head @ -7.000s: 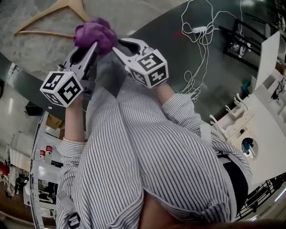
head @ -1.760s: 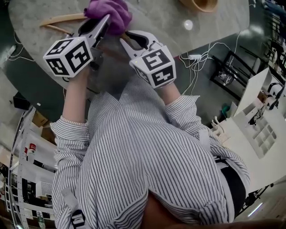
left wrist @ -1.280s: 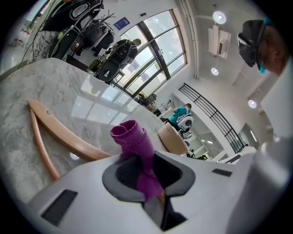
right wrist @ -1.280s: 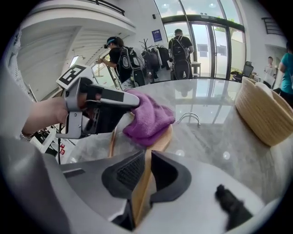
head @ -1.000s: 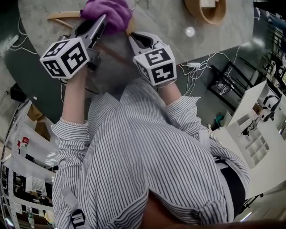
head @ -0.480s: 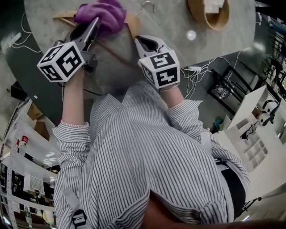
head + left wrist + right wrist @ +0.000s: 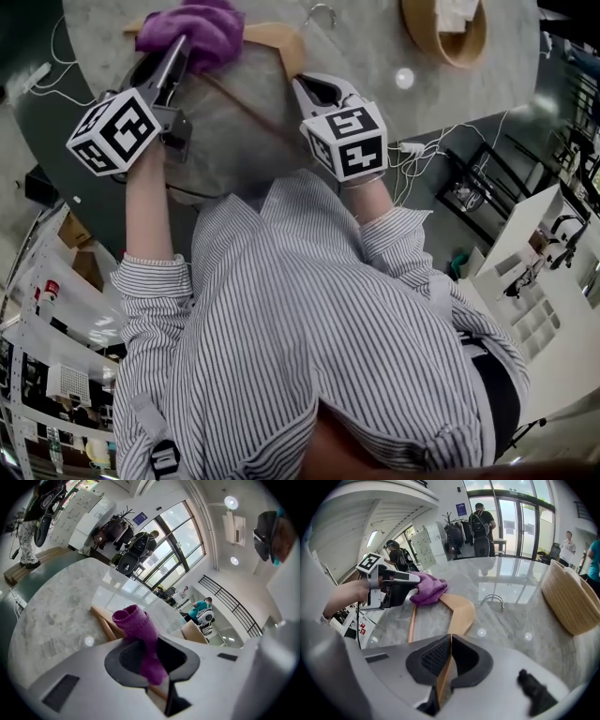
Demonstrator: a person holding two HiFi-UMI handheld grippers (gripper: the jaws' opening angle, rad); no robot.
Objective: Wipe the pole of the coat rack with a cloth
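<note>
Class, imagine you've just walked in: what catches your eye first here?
The bright purple cloth, pinched in the left gripper at the top left, lies over one end of a wooden hanger on the marble table. The right gripper clamps the hanger's other arm.

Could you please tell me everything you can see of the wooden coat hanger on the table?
The light wooden coat hanger has broad, smooth arms, a thin lower bar and a silver wire hook. It lies on the grey marble table. The right gripper has its jaws shut on one arm; the purple cloth, clamped in the left gripper, rests on the other arm.
</note>
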